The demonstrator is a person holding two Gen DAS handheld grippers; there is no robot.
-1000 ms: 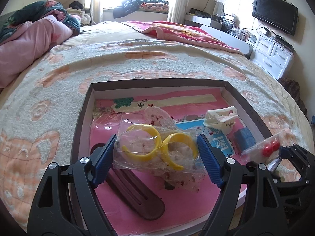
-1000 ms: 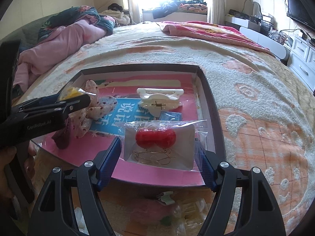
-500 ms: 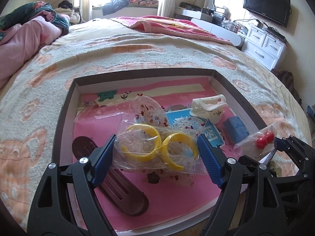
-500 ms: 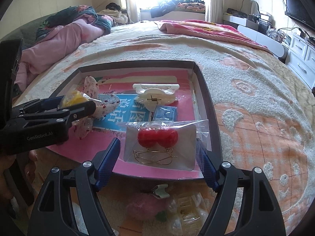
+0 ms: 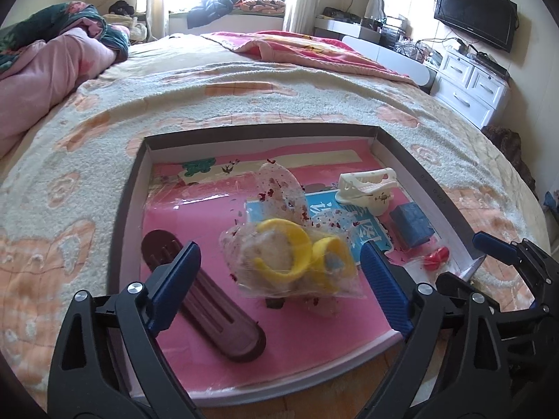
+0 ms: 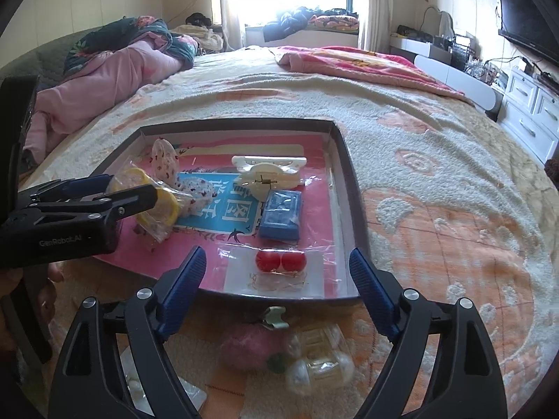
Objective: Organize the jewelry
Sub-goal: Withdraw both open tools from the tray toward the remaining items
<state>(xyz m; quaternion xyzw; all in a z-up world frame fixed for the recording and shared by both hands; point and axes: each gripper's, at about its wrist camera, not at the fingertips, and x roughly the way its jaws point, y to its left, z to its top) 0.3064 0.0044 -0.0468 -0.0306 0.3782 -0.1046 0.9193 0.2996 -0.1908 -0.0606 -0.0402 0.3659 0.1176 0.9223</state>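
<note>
Left wrist view: the left gripper hangs over the near half of a shallow dark-rimmed box lying on a bedspread. Its jaws are opening, and the clear bag of yellow hoops sits between the blue pads without either pad pressing on it — it lies loose on the pink box floor, tilted. At about 7 o'clock from the bag lies a dark brown hair clip, partly hidden behind the left finger. At 2 o'clock from the bag is a white claw clip, and at 3 o'clock, just below that clip, a blue block. The right gripper enters at the right edge, with the red-bead packet beside it at the box's near right corner.

Right wrist view: the right gripper also has its jaws opening; the red-bead packet lies flat between the pads, apart from both, on the box floor against the near wall of the box. At 12 o'clock from it is the blue block, and beyond that the white claw clip. The left gripper reaches in from 9 o'clock with the yellow hoops bag at its tips. Outside the box, on the bedspread at 6 o'clock — blurred — lie a pink puff and clear yellowish clips.
</note>
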